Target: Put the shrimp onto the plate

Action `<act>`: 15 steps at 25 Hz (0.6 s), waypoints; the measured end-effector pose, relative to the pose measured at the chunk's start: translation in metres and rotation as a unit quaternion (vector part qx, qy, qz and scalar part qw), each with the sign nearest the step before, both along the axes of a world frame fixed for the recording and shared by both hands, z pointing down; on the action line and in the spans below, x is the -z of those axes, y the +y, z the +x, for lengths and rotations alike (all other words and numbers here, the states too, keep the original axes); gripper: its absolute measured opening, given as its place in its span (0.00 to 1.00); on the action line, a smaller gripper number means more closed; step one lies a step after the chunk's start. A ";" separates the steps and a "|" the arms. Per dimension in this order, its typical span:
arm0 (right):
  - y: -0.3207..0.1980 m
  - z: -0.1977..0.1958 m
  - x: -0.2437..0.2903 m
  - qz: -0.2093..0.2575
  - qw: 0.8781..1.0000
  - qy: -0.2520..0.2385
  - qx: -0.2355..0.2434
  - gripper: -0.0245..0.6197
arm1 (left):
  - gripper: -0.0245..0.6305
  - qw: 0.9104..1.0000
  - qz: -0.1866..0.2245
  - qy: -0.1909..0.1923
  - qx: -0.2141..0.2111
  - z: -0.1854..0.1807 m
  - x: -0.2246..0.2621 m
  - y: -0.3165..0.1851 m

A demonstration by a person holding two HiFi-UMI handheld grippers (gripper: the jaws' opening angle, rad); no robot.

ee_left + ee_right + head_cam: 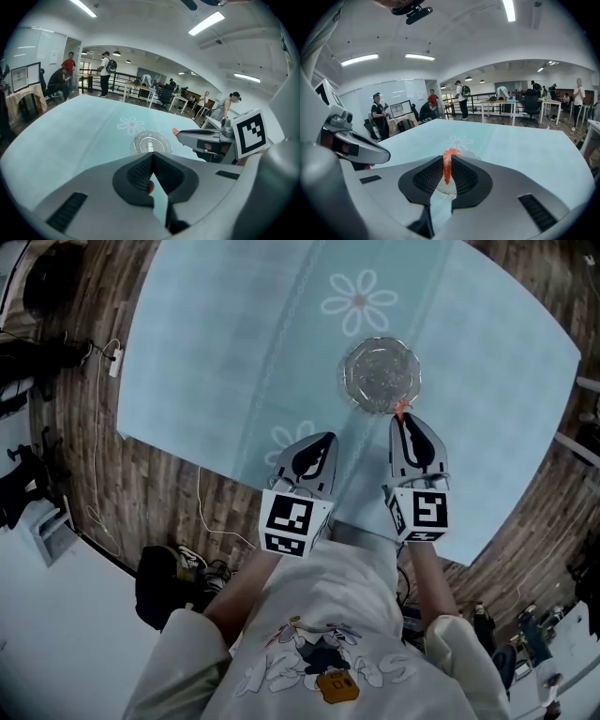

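Carry step: right gripper [405,420] clamps orange curled shrimp [447,161], right of centre, beside clear glass plate [349,381]. Next: advance over plate, open. Left gripper [323,439] closed, empty.

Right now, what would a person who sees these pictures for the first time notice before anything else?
The small curved orange shrimp stands out first, pinched between the jaws of the right gripper, at the near edge of the round clear glass plate. The plate sits on a pale blue tablecloth printed with white daisies. The left gripper is beside the right one, jaws together.
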State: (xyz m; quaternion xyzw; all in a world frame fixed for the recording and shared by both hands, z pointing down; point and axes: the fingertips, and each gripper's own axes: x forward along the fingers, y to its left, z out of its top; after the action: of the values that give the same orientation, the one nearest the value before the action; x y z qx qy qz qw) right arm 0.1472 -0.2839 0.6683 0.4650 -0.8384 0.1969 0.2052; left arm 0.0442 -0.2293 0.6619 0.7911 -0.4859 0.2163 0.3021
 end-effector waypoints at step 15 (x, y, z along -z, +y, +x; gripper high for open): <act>-0.027 -0.010 -0.055 -0.033 0.999 0.006 0.022 0.15 | 0.05 0.999 -0.034 -0.004 0.022 0.011 -0.046 -0.007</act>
State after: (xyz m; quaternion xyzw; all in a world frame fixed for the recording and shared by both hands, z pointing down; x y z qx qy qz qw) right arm 0.1373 -0.3114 0.7236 0.4403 -0.8403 0.2175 0.2297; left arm 0.0553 -0.2360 0.7082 0.7687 -0.4966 0.2295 0.3314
